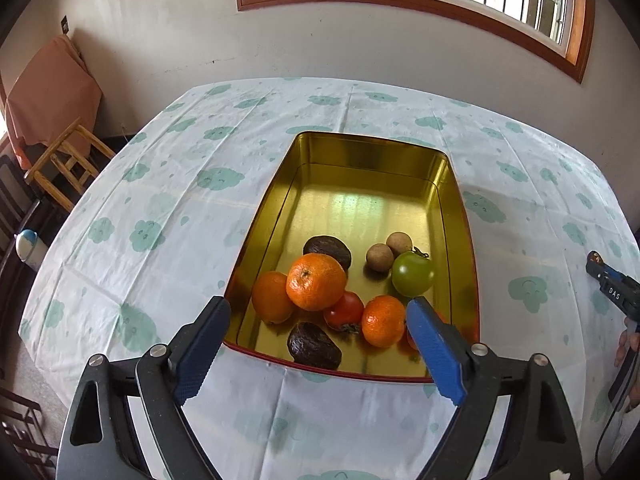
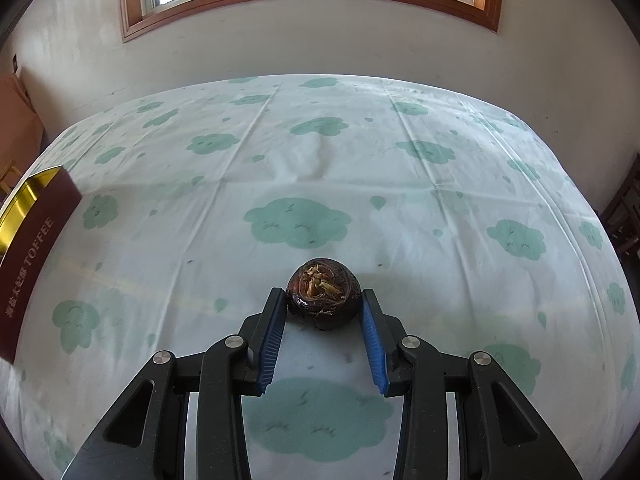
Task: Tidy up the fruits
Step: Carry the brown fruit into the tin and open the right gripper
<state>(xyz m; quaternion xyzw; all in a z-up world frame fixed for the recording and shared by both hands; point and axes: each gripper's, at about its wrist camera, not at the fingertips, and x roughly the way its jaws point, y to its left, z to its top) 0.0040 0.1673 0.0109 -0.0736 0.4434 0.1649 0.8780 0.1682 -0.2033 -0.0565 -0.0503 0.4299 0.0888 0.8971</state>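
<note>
From the left wrist we look steeply down, close over the gold tin (image 1: 460,208) on the cloud-print tablecloth (image 1: 160,200), facing the window wall. Our right-wrist view sits lower, skimming the tablecloth (image 2: 360,160) toward the same wall; both views share the tin (image 2: 32,208).

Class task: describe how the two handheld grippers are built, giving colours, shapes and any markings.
Both the left gripper and right gripper have black angular plastic frames with triangular cut-outs, silver round pivot bolts, and blue ribbed rubber finger pads. No markings show on either.
</note>
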